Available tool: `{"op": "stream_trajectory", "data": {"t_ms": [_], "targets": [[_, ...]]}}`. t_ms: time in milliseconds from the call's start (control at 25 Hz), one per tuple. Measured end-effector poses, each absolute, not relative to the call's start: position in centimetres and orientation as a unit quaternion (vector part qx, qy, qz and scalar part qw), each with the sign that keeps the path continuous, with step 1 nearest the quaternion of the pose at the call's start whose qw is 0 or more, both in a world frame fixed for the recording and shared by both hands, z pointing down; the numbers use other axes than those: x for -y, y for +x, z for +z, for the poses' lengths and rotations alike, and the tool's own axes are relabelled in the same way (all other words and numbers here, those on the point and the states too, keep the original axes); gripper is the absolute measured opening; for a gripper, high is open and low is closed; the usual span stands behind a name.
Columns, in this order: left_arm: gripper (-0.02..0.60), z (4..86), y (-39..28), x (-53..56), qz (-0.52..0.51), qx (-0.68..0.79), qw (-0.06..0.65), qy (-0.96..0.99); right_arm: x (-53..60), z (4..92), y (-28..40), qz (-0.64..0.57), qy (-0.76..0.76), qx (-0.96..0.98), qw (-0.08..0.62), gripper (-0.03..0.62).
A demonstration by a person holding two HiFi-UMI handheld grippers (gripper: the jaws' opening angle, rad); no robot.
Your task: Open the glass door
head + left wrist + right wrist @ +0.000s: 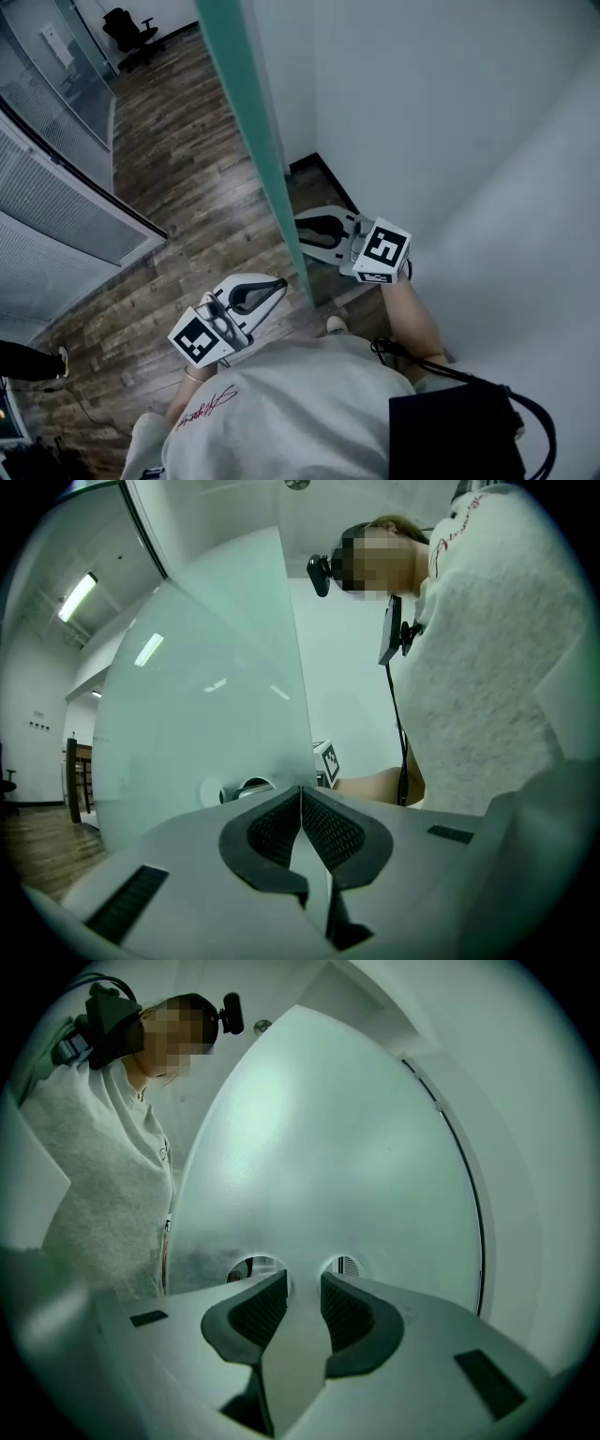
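Plainly, left gripper [300, 800] closed, empty; right gripper [305, 1290] agape, empty, facing glass door [356, 1147]; shirt script [202, 409] illegible.

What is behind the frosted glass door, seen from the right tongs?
The frosted glass door hides nearly all. Head view shows the white left tongs, shut, and brown wooden floor on that side. Its two round clear spots show nothing readable.
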State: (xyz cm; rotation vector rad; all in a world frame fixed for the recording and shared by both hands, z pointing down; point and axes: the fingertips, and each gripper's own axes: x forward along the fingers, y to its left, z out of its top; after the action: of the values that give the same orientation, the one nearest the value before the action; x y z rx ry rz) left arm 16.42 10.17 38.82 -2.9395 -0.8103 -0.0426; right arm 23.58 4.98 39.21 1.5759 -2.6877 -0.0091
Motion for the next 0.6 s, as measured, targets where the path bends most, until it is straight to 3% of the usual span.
{"op": "stream_trajectory", "data": {"t_ms": [600], "targets": [[0.018, 38.2, 22.9, -16.0, -0.012, 0.349, 0.055, -0.936, -9.6, 39.2, 28.5, -0.014, 0.522, 0.852, 0.021, 0.12]]}}
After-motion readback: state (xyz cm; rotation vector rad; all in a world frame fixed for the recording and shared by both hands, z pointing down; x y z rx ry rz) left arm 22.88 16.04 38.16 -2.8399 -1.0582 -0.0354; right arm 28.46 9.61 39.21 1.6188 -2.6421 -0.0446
